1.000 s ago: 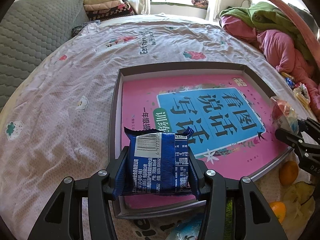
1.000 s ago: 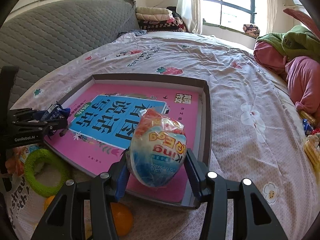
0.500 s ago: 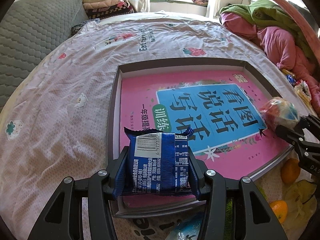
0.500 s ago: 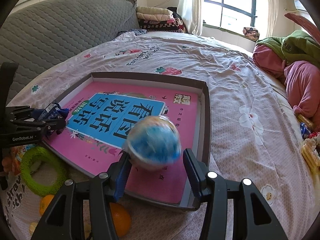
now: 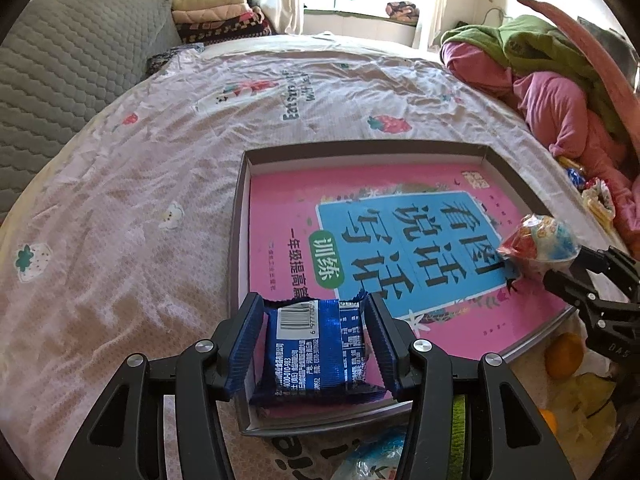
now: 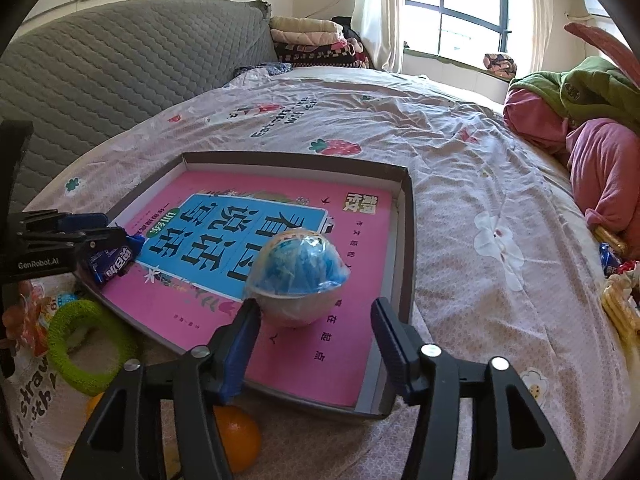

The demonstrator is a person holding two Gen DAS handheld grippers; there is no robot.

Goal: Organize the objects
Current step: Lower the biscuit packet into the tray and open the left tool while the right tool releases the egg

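A shallow grey tray [image 5: 236, 264] [image 6: 406, 240] lies on the bed with a pink and blue book [image 5: 280, 208] [image 6: 360, 340] inside. My left gripper [image 5: 316, 308] [image 6: 100, 229] is shut on a blue snack packet [image 5: 316, 356] [image 6: 110, 266] at the tray's near left corner; the packet's lower edge rests on the book. A wrapped toy egg [image 6: 298, 280] [image 5: 540, 236] sits on the book just ahead of my right gripper [image 6: 316, 308] [image 5: 572, 270]. Its jaws are opening: the egg is beside the left finger, clear of the right one.
Beside the tray's near edge lie a green ring [image 6: 90, 348], oranges [image 6: 236, 436] [image 5: 564, 354] and a wrapped snack [image 5: 372, 456]. More snacks [image 6: 616, 304] and a pile of pink and green clothes [image 5: 560, 92] sit to the right. A grey headboard [image 6: 120, 72] stands on the left.
The right gripper let go of the toy egg, which dropped onto the book and turned blue side up. The blue packet now sits lower between the left fingers, down on the tray.
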